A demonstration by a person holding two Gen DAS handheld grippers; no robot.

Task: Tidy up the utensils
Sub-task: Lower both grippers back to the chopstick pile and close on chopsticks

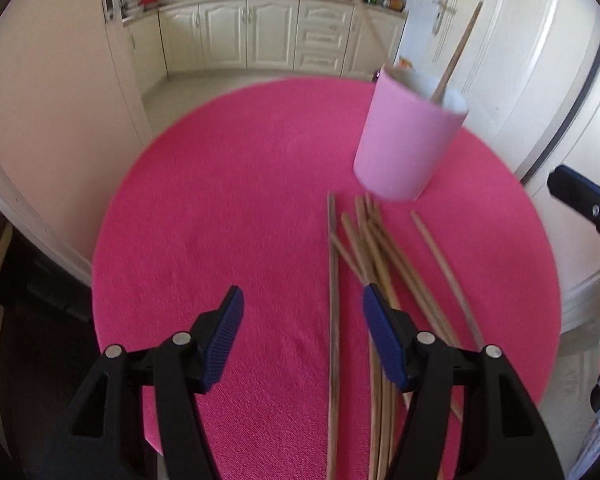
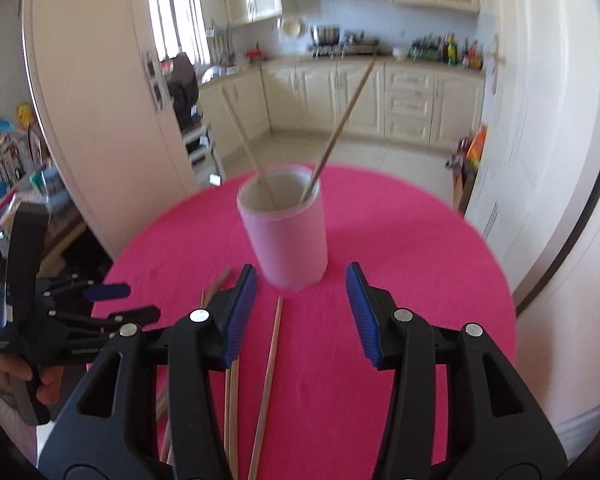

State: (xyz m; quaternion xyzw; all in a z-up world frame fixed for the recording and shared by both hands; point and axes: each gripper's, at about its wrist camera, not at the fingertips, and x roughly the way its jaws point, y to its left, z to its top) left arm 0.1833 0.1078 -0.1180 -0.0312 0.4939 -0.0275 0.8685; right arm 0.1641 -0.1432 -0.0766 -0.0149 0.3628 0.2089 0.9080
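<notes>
A pink cup (image 1: 406,144) stands on the round pink table (image 1: 240,200) with two wooden chopsticks (image 1: 456,54) leaning in it. Several loose chopsticks (image 1: 374,256) lie on the table in front of the cup. My left gripper (image 1: 303,312) is open and empty, just above the near ends of the pile, one chopstick between its jaws. In the right wrist view the cup (image 2: 286,228) is straight ahead. My right gripper (image 2: 301,300) is open and empty, above a loose chopstick (image 2: 270,364). The left gripper (image 2: 112,300) shows at the left.
Kitchen cabinets (image 1: 260,36) and a counter with pots and bottles stand behind the table. A white fridge (image 1: 540,80) is at the right. The right gripper's tip (image 1: 584,200) shows at the right edge. A cluttered shelf (image 2: 24,176) is at the left.
</notes>
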